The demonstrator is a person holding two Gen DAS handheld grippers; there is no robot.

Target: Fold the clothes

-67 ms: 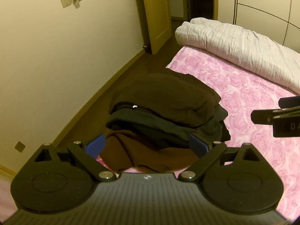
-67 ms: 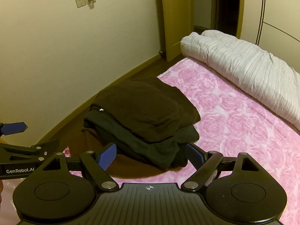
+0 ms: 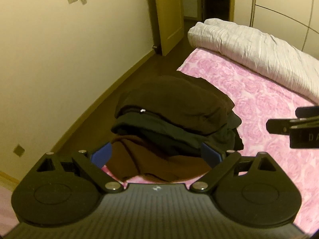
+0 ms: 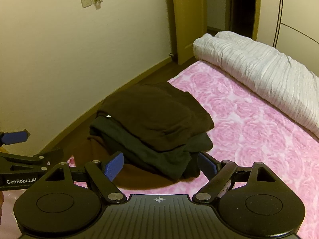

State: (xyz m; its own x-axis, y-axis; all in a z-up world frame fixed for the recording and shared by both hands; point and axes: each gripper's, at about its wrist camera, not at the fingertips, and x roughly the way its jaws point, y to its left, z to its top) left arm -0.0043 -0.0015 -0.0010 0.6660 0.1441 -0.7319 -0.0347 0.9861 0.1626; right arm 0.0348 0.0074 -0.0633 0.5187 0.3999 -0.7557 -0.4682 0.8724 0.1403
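Note:
A stack of folded dark clothes (image 3: 173,117) lies at the left edge of the pink rose bedspread (image 3: 265,107): a dark brown piece on top, black pieces under it, a reddish brown piece (image 3: 151,165) at the bottom. The stack also shows in the right wrist view (image 4: 153,123). My left gripper (image 3: 156,155) is open and empty, just in front of the stack. My right gripper (image 4: 159,165) is open and empty, near the stack's front corner. The left gripper appears at the left of the right wrist view (image 4: 22,155).
A rolled white quilt (image 4: 257,69) lies along the far side of the bed. A cream wall (image 4: 59,59) and dark floor run left of the bed. A wooden door (image 4: 187,20) stands open at the back. Wardrobe panels (image 4: 299,20) are at the right.

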